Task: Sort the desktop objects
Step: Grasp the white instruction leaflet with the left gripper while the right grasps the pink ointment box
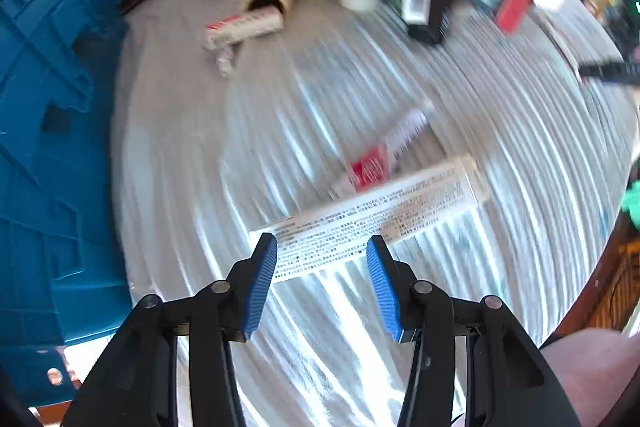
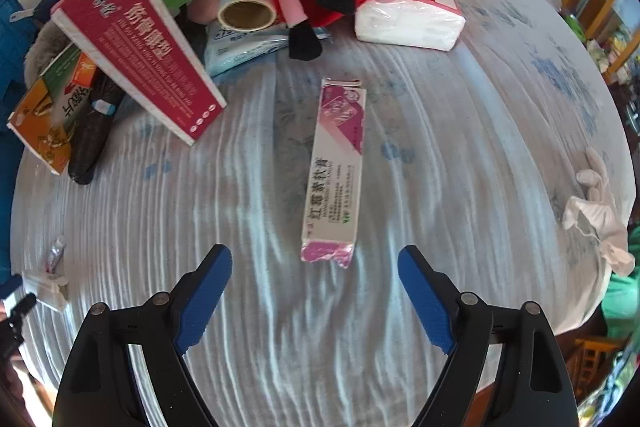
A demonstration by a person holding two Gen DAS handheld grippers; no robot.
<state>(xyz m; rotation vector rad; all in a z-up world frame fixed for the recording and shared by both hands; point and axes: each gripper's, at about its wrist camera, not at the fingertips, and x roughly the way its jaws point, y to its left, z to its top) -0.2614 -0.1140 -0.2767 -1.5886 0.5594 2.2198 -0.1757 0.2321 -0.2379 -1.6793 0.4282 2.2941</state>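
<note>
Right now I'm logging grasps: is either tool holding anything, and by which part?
Nothing is held. The left tool hovers open above a white box; the right tool is open and empty.

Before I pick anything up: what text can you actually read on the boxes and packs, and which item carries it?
"红霉素软膏": pink and white ointment box lying ahead of the right hand-held gripper.
Large white Chinese characters, not clear enough to quote: red box leaning on the pile.
Barcode, digits too small to read: tissue pack.
Dense small print, blurred: long white box by the left hand-held gripper.
Print blurred: red and white tube.
</note>
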